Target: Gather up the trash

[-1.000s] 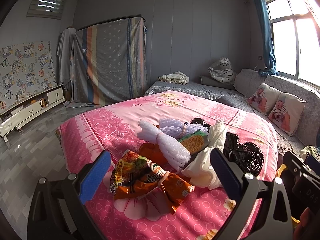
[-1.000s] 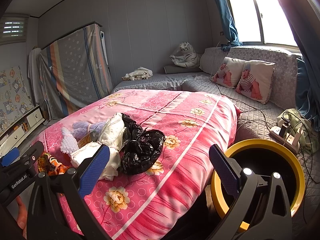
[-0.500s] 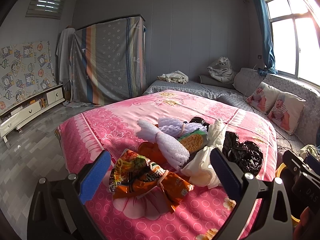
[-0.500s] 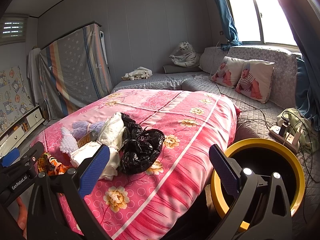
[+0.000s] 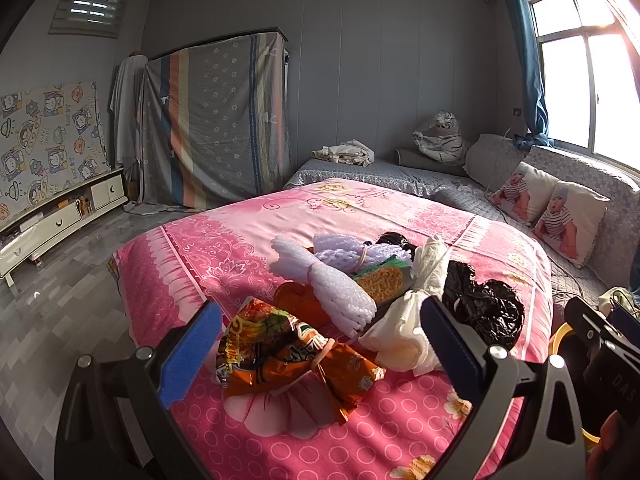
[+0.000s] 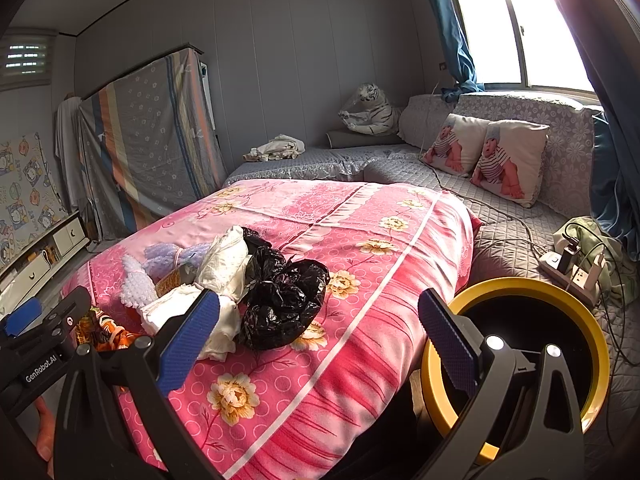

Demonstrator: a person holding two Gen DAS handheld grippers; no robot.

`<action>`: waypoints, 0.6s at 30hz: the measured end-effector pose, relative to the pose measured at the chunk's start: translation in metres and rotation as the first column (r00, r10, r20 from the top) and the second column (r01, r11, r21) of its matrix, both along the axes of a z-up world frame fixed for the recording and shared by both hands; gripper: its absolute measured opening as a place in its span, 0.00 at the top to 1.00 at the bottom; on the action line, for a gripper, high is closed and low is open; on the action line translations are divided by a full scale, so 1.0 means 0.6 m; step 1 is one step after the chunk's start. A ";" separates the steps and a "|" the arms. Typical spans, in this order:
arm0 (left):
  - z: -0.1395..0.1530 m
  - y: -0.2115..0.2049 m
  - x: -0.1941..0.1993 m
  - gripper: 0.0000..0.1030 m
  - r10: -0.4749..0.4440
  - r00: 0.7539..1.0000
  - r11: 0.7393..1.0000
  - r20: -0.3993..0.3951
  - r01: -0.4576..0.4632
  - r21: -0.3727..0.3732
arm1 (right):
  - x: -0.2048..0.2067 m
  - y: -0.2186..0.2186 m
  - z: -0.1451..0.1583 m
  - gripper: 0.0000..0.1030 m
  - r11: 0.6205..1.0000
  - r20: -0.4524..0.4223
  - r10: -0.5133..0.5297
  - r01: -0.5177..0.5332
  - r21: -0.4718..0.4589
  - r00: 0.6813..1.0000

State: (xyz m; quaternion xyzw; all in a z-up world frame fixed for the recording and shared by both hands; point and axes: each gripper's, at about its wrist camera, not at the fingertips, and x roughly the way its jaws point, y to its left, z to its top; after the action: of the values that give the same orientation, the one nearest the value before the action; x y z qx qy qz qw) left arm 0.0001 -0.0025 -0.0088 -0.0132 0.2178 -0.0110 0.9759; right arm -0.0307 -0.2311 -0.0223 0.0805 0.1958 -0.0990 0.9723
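Trash [image 5: 332,312] lies heaped on the pink bed [image 5: 248,248], unmoved since the earlier frames; both grippers hover as before, left gripper [image 5: 320,356] and right gripper [image 6: 320,344] fingers spread wide, empty; yellow-rimmed bin [image 6: 516,288] beside the bed shows a dark interior.

Daylight came hard through the window [image 6: 516,28], blown out to white with pink flare at the upper right. Sun patches lay on the pink bedspread [image 5: 280,224], whose near end sat in shadow. Fisheye bending curved the walls; corners vignetted black; focus stayed sharp.
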 end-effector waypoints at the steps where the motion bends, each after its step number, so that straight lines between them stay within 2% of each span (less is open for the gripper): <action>1: 0.000 0.000 0.000 0.07 0.000 1.000 1.000 0.000 0.000 0.000 | 0.000 0.000 -0.001 0.08 1.000 0.001 0.000 0.000 0.000 1.000; 6: 0.002 0.001 -0.001 0.07 -0.010 1.000 1.000 0.004 0.010 0.000 | -0.001 -0.003 -0.006 0.08 1.000 0.004 -0.007 0.007 0.001 1.000; 12: 0.002 0.000 -0.007 0.07 -0.043 0.999 0.999 0.006 0.043 -0.006 | -0.004 -0.028 0.000 0.08 0.998 0.027 -0.065 0.065 0.011 0.997; 15: 0.000 0.003 -0.008 0.07 -0.087 0.996 0.996 0.007 0.087 -0.033 | 0.003 -0.048 0.007 0.08 0.997 0.043 -0.044 0.041 0.062 0.998; 18: -0.005 0.003 0.000 0.07 -0.114 0.993 0.992 -0.008 0.114 -0.047 | 0.020 -0.062 0.004 0.08 0.997 0.040 -0.037 0.034 0.062 0.999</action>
State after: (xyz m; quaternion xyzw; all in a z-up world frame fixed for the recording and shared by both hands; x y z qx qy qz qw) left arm 0.0000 -0.0005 -0.0116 -0.0237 0.2232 -0.0717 0.9718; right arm -0.0190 -0.2682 -0.0200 0.1158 0.1773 -0.1085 0.9713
